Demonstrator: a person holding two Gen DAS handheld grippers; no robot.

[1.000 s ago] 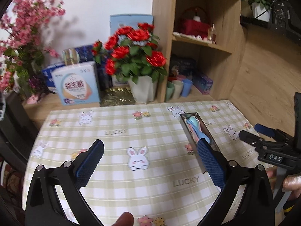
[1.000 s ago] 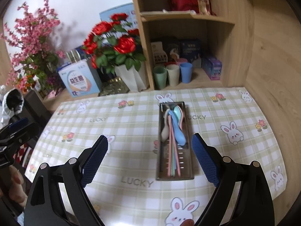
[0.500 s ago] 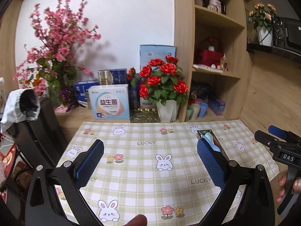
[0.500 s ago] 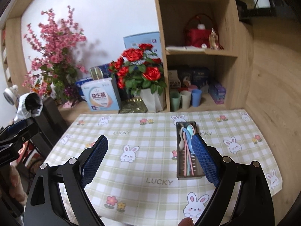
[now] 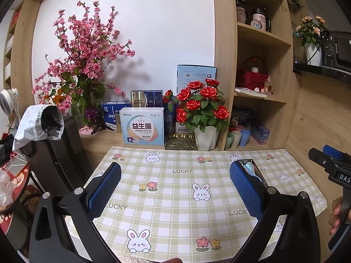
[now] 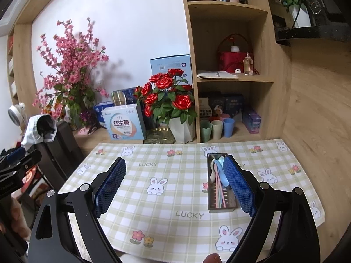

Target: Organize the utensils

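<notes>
A narrow dark metal tray (image 6: 210, 197) lies lengthwise on the right part of the checked bunny tablecloth (image 6: 175, 188). Pastel utensils (image 6: 219, 177) rest inside: blue, white and pink spoons and several thin pink and green sticks. In the left wrist view only the tray's far end (image 5: 249, 161) shows behind my right finger pad. My left gripper (image 5: 175, 189) hangs open and empty above the cloth's near half. My right gripper (image 6: 175, 186) is open too, held above and short of the tray, empty. The right gripper's tip (image 5: 329, 160) shows at the left wrist view's right edge.
Behind the cloth stand a white pot of red roses (image 6: 169, 100), a probiotic box (image 6: 124, 125), pink blossom branches (image 6: 68, 65) and three pastel cups (image 6: 217, 128) in a wooden shelf unit. A black chair (image 5: 57, 153) with a draped cloth stands left. A wooden wall (image 6: 318, 109) bounds the right.
Both grippers have pulled back and risen away from the table, so the tray and cloth look smaller and farther. Both stay open and empty; the utensils lie unmoved in the tray.
</notes>
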